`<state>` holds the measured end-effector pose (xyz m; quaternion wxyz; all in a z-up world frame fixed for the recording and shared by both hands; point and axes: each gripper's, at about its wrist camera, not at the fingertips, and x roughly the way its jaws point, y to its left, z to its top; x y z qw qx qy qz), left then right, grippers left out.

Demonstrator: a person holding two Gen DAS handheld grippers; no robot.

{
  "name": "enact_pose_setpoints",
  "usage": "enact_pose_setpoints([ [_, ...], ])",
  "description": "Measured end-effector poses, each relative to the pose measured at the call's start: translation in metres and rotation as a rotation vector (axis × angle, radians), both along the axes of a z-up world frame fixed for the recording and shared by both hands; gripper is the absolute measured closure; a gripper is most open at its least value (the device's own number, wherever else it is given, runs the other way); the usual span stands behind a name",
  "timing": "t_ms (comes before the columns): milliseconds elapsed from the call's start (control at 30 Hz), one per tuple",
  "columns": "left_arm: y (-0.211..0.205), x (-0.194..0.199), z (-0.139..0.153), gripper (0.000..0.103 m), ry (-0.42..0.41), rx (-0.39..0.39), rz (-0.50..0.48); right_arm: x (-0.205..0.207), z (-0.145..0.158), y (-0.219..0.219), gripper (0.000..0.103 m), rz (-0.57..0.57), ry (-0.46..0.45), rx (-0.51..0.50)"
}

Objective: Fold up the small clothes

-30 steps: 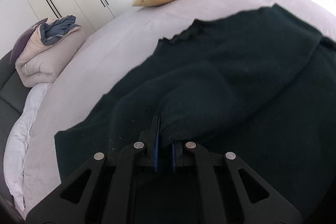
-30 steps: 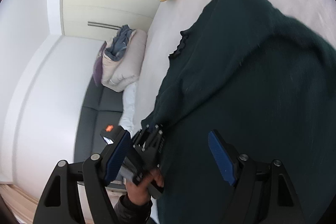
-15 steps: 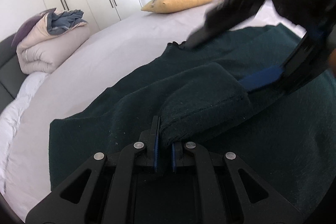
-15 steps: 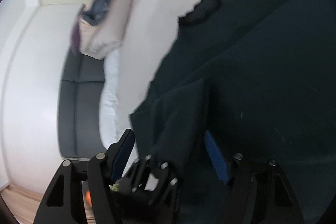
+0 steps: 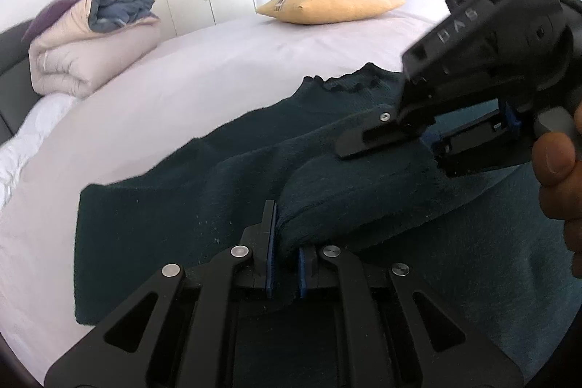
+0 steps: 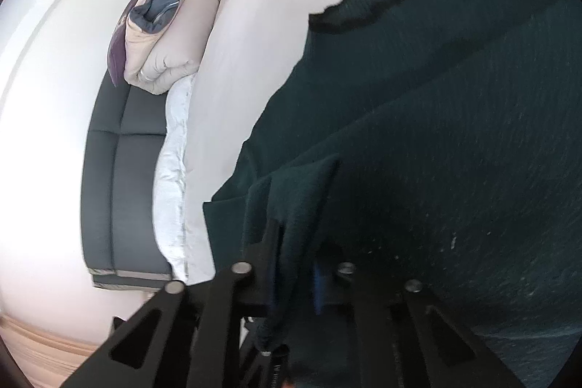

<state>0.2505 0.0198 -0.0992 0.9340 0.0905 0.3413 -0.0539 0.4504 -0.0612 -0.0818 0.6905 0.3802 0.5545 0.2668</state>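
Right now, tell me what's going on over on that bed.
A person is folding a dark green sweater spread on the bed, a handheld gripper in each hand. The left gripper is shut on a raised fold of the sweater. The right gripper is closing on the same fold a bit further along, cloth already pinched between its fingers. A yellow pillow and a rolled duvet sit at the far side.

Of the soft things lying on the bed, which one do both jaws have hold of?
The dark green knit garment. The left gripper pinches its raised fold, and the right gripper's jaws are closing on it too; the yellow pillow and folded duvet lie apart.
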Motion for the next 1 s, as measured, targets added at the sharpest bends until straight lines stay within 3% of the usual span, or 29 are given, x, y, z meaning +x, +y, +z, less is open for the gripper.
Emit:
enact_pose_setpoints([
  [300,0.041,-0.028,0.035,0.093,0.074,-0.213,0.000,-0.001,0.019,-0.022,0.094,-0.007,-0.094,-0.087],
  [467,0.123,-0.028,0.062,0.093,0.076,-0.378,0.142,-0.001,0.022,-0.049,0.094,-0.019,-0.109,-0.131],
  [533,0.155,-0.024,0.069,0.093,0.071,-0.409,0.208,-0.001,0.021,-0.061,0.094,-0.024,-0.111,-0.149],
  [600,0.187,-0.017,0.076,0.093,0.064,-0.427,0.272,0.000,0.021,-0.073,0.094,-0.034,-0.116,-0.169],
  [700,0.206,-0.009,0.082,0.093,0.068,-0.436,0.279,0.001,0.022,-0.093,0.094,-0.046,-0.123,-0.200],
  [1000,0.190,0.023,0.070,0.093,0.151,-0.405,0.187,-0.002,0.029,-0.138,0.094,-0.087,-0.125,-0.293],
])
